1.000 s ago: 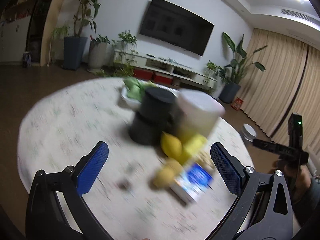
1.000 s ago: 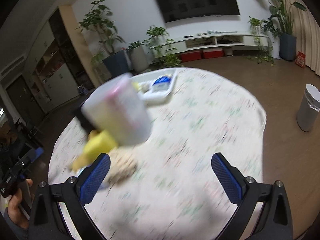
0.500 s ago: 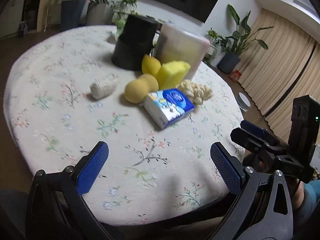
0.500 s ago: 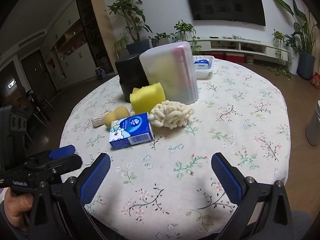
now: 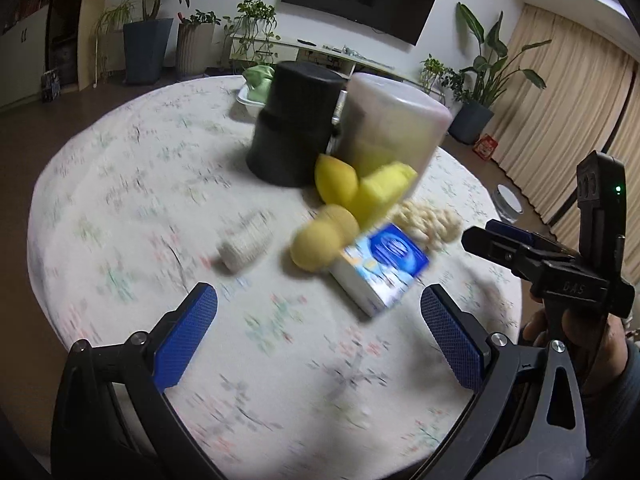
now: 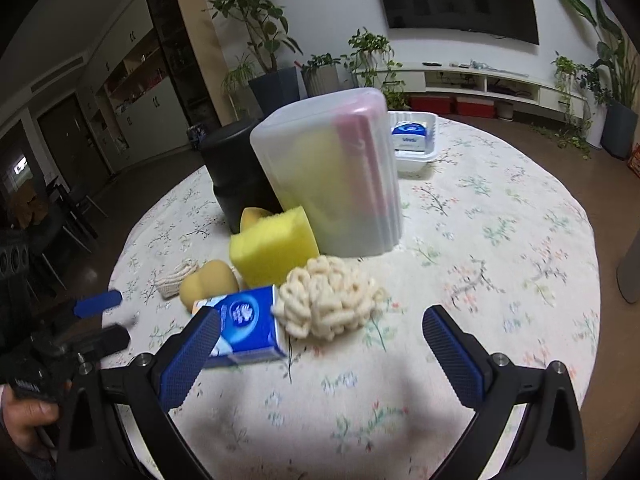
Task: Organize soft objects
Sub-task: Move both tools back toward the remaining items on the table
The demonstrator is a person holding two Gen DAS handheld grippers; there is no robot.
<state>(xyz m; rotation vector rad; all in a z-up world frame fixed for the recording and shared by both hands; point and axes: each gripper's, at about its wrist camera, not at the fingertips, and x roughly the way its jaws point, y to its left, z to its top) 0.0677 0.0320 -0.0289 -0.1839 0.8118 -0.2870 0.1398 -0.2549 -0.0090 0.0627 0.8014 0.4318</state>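
Note:
Soft things lie clustered mid-table: a blue tissue pack (image 5: 382,268) (image 6: 244,326), a yellow block sponge (image 6: 274,246) (image 5: 382,194), a round yellow sponge (image 5: 322,238) (image 6: 208,286), a cream knobbly sponge (image 6: 328,306) (image 5: 430,222) and a small white loofah roll (image 5: 246,246) (image 6: 176,274). Another yellow sponge (image 5: 335,180) leans on the black container (image 5: 294,122) (image 6: 236,172). My left gripper (image 5: 318,344) is open, short of the pile. My right gripper (image 6: 320,358) is open too, its left finger overlapping the tissue pack in view.
A translucent lidded bin (image 6: 334,174) (image 5: 390,122) stands behind the pile. A white tray (image 6: 416,142) at the far side holds another tissue pack; a green cloth (image 5: 258,76) lies in it. The round floral table (image 6: 500,240) drops off near me.
Both grippers have moved in closer to the pile since half a second ago; the objects loom larger. Nothing on the table has shifted, and both grippers stay open.

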